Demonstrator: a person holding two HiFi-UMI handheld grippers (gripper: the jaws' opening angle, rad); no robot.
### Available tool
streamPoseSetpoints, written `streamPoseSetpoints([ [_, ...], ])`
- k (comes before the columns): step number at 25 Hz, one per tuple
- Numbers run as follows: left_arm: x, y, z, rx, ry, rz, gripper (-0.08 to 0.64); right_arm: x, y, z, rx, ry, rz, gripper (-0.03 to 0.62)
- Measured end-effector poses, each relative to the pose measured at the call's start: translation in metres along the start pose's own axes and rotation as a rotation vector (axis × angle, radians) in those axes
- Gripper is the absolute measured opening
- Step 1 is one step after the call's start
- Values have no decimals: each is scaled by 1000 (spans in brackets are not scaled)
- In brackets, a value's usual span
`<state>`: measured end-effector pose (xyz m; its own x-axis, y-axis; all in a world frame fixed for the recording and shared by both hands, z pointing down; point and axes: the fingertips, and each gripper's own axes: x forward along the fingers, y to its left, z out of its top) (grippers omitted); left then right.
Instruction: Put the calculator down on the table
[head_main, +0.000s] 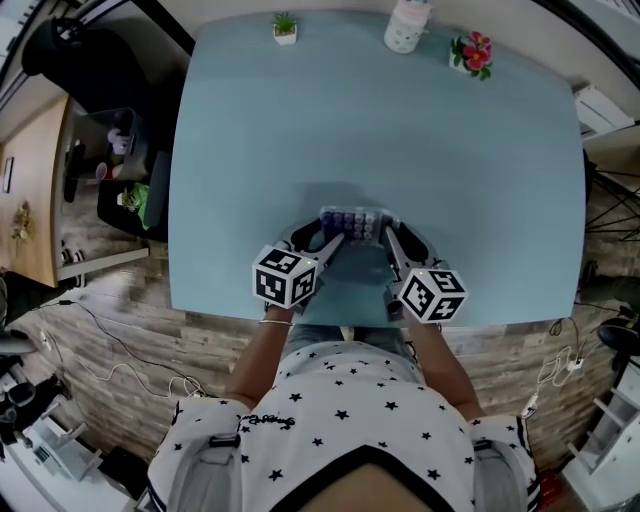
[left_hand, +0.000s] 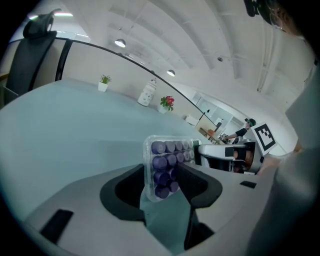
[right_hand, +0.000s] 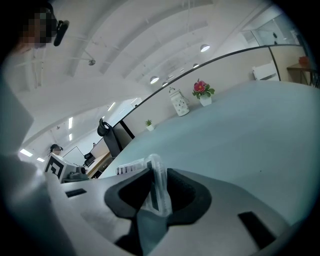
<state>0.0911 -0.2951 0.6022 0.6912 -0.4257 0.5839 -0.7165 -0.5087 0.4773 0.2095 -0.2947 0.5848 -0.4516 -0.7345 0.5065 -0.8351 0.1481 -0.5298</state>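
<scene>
**Two-ended hold on the calculator (head_main: 353, 222), low at the near edge of the table (head_main: 380, 130)**

Gripped on its left end by the left gripper (head_main: 332, 240): jaws fairly wide, pads pressing on the clear casing, purple keys in rows facing back toward that gripper's camera. Gripped on its right end by the right gripper (head_main: 390, 238): jaws narrower, closed on the thin transparent edge (seen end-on in the right gripper view, so little of the keypad is visible there). Slung between the two sets of jaws, key face up and tilted toward the person. Positioned just inside the table's near edge, right in front of the person's torso. Contact with the pale blue tabletop: cannot tell from any view.

Marker cubes (head_main: 285, 277) riding behind the jaws, one per gripper, both over the table's front edge.

Along the far edge, well apart from the hold: small green potted plant (head_main: 285, 27), white jar (head_main: 407, 28), pot of red flowers (head_main: 472, 52). Off the far left corner, a black office chair (head_main: 80, 60).
</scene>
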Motion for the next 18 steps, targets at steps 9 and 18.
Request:
streamPoseSetpoints([
  [9, 8, 4, 1, -9, 25, 27, 216, 11, -9, -4, -46, 37, -12, 97],
  [18, 12, 9, 3, -37, 34, 63, 222, 22, -12, -3, -148, 90, -30, 109],
])
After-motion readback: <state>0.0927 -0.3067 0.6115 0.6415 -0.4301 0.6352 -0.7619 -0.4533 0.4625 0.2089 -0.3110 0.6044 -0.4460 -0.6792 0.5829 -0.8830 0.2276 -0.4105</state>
